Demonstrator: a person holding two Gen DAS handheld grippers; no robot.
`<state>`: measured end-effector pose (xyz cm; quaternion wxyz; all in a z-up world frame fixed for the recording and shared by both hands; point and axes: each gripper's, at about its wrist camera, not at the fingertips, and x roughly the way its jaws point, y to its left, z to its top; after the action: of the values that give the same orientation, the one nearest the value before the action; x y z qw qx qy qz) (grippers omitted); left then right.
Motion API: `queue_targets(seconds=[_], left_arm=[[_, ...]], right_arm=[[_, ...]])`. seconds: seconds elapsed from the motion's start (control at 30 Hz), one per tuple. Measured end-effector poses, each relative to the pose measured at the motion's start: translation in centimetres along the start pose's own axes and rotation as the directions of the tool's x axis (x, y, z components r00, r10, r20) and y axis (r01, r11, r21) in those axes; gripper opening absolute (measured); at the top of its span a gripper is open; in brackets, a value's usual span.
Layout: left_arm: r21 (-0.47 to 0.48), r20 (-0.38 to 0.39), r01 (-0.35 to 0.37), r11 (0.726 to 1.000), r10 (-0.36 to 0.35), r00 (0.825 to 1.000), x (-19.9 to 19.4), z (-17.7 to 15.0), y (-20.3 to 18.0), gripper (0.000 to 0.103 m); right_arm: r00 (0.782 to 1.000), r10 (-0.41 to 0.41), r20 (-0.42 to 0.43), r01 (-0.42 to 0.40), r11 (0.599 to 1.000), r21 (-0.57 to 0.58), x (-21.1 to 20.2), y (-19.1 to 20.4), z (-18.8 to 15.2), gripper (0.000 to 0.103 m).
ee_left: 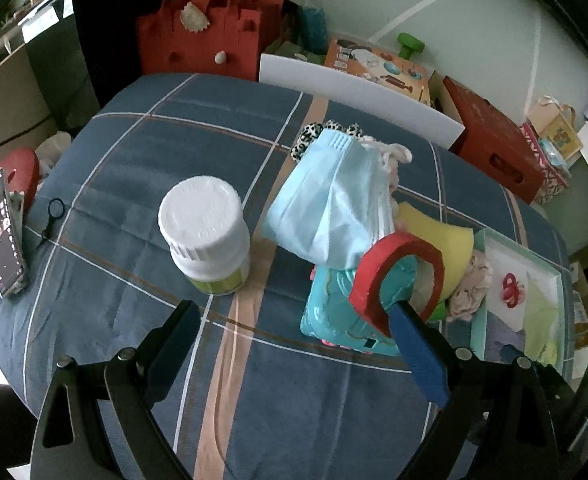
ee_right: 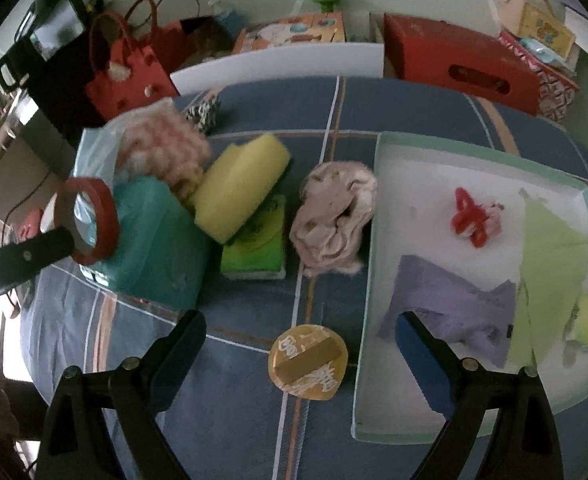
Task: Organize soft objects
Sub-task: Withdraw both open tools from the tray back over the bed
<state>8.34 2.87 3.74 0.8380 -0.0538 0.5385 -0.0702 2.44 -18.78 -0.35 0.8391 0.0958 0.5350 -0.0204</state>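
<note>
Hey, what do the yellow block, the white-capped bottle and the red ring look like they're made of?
Yellow block: probably foam sponge, matte, with a porous look and rounded edges.
White-capped bottle: looks like hard plastic, smooth and slightly glossy, with a ribbed cap rim.
Red ring: likely a tape roll hanging on the left gripper's finger; material unclear.

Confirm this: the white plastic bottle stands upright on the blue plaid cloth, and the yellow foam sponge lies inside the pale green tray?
Not quite. The right wrist view shows the yellow foam sponge outside the pale green tray, left of it on the blue plaid cloth. The white plastic bottle does stand upright there.
</note>
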Motion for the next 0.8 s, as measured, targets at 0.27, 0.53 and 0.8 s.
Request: queue_targets(seconds=[0.27,0.53,0.8], left_arm=[[-0.004,-0.003,0.015,1.000,-0.015,1.000,0.1,0.0,0.3,0.095],[-0.005,-0.008,0.018,1.000,-0.018,1.000,0.3,0.2,0.5,0.095],[-0.002,-0.013,0.020,1.000,-0.020,1.000,0.4,0.2,0.5,0.095]], right_arm=[[0.999,0.005,-0.043,-0.006,0.999,-0.034,1.1,0.7,-0.4,0.088],[0.998,0.041,-0.039,-0.044,0.997,-0.057,0.9,1.2,0.0,0.082],[0.996,0.009,-0.094,-0.016,0.996,-0.082,2.7,1.5,-0.3,0.079]])
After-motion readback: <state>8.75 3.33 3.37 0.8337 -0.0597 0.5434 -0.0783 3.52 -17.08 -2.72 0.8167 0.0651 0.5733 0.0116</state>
